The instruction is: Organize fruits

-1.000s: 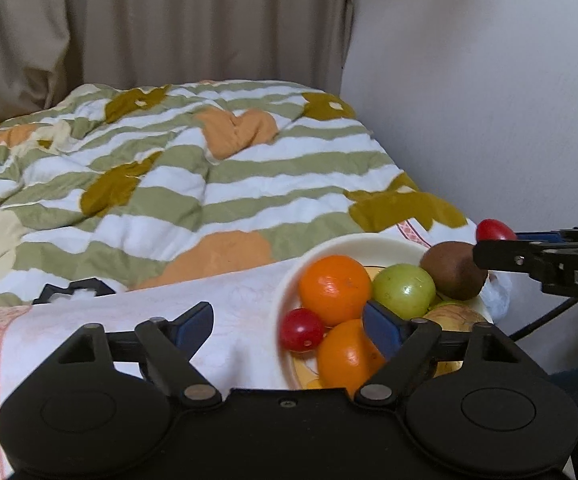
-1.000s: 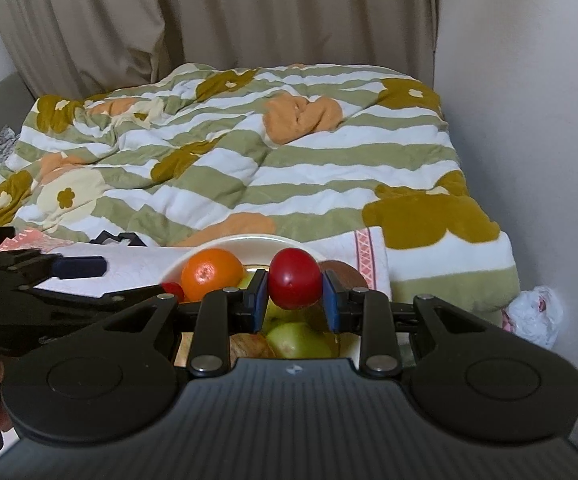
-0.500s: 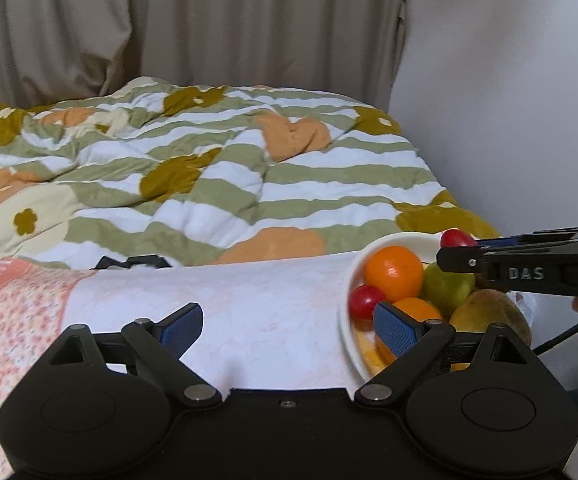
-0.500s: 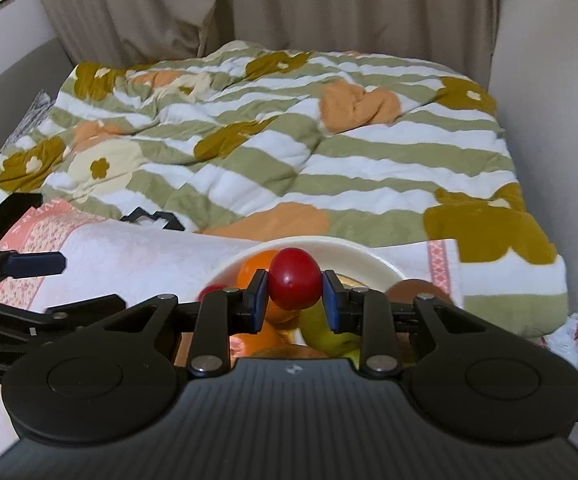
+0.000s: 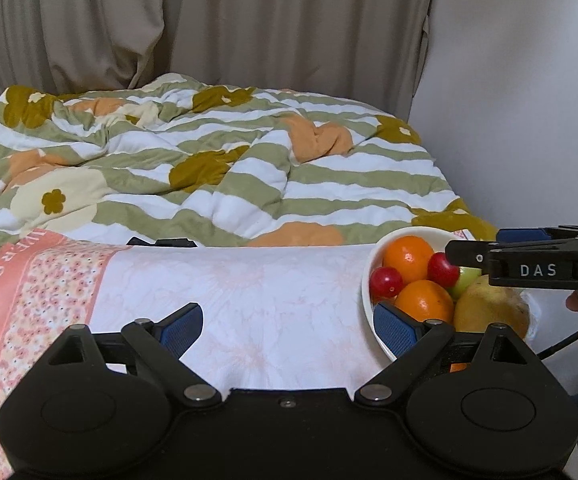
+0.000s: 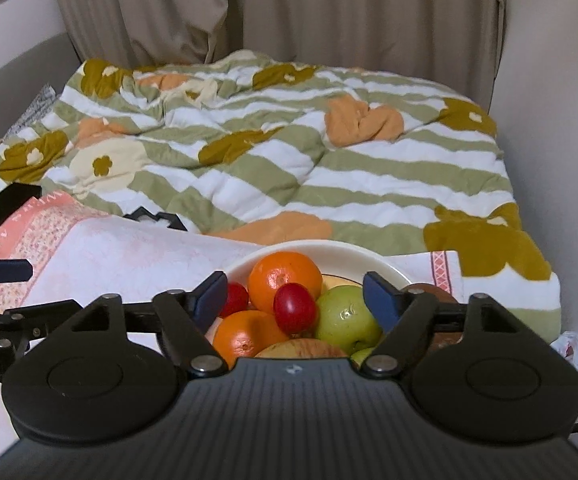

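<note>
Looking along your left tool (image 5: 285,326), you see its blue pads spread wide and empty above the pale floral cloth (image 5: 229,292); the white bowl (image 5: 367,292) of fruit sits at its right pad, with your right tool (image 5: 455,256) reaching in over a red plum (image 5: 443,270).

Along your right tool (image 6: 295,294), the pads are parted with nothing between them; the red plum (image 6: 295,307) rests in the bowl (image 6: 329,249) against an orange (image 6: 285,276) and a green apple (image 6: 347,318).

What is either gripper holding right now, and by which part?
Nothing. The right gripper is open above the red fruit lying in the bowl; the left gripper is open too.
</note>
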`<state>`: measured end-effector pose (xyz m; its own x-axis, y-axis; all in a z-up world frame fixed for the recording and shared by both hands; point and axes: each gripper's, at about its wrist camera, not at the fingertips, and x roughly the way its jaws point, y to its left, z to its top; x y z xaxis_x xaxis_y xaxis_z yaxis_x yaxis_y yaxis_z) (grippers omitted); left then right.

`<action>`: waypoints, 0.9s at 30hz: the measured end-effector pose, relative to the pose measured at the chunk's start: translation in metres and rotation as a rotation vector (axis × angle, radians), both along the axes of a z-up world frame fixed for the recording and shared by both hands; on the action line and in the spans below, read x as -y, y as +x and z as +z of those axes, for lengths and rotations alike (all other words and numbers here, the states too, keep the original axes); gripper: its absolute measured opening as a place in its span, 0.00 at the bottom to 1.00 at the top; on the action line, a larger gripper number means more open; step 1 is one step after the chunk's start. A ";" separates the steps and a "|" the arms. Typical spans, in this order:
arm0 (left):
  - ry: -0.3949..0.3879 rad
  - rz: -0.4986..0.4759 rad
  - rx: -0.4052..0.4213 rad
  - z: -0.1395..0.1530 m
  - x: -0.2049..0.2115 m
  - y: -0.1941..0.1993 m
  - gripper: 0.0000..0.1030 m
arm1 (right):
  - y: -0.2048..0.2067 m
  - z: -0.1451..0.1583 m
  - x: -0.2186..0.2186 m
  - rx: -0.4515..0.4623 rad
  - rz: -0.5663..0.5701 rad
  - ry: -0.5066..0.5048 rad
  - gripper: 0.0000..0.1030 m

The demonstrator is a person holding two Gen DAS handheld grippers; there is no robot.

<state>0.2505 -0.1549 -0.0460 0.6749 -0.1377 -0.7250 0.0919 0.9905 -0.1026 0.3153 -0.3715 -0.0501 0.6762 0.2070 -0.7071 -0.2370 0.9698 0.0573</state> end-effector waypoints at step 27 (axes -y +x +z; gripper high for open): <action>0.041 0.149 0.211 0.110 -0.039 -0.169 0.98 | -0.198 0.105 -0.018 0.104 -0.041 0.017 1.00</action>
<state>0.0816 -0.1159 0.0640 0.8223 0.0007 -0.5690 -0.0399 0.9976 -0.0565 0.1174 -0.3534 0.0547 0.7539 0.1894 -0.6291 -0.2028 0.9779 0.0515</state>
